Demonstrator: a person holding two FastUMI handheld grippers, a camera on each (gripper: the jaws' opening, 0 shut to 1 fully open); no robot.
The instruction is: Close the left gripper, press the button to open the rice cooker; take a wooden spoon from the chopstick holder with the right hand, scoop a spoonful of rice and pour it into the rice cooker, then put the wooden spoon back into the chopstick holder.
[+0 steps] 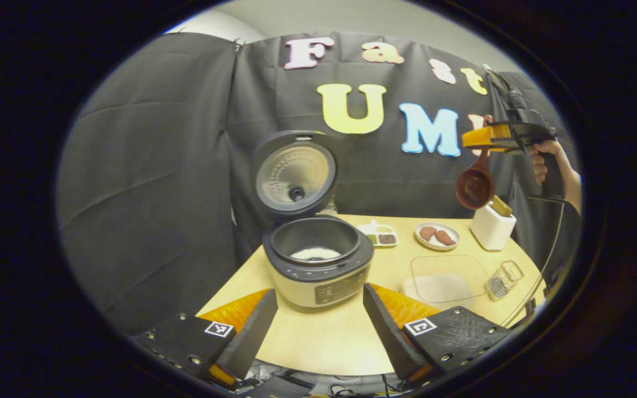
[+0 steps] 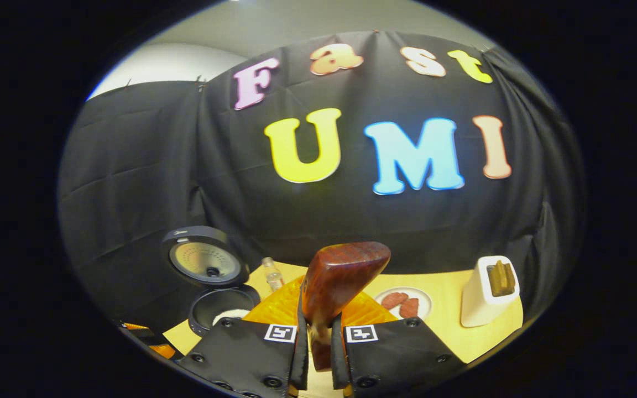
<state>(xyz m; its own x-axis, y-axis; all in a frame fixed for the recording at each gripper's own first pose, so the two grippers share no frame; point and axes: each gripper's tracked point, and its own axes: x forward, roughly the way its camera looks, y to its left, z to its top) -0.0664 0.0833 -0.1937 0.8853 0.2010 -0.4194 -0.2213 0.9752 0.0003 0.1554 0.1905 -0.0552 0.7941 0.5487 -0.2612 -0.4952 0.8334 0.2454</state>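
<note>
Left gripper view: rice cooker (image 1: 317, 260) at the desk's left edge stands open, white rice inside; left gripper (image 1: 318, 326) jaws released. Right gripper (image 2: 318, 345) jaws clenched on the wooden spoon (image 2: 340, 282), raised above the chopstick holder (image 1: 492, 224). Judged remaining: returning the spoon.

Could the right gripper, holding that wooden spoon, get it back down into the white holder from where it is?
Probably yes. The right gripper grips the brown wooden spoon by its handle, bowl hanging just above the white box-shaped chopstick holder. Its top slot looks open apart from one wooden piece already inside.
</note>
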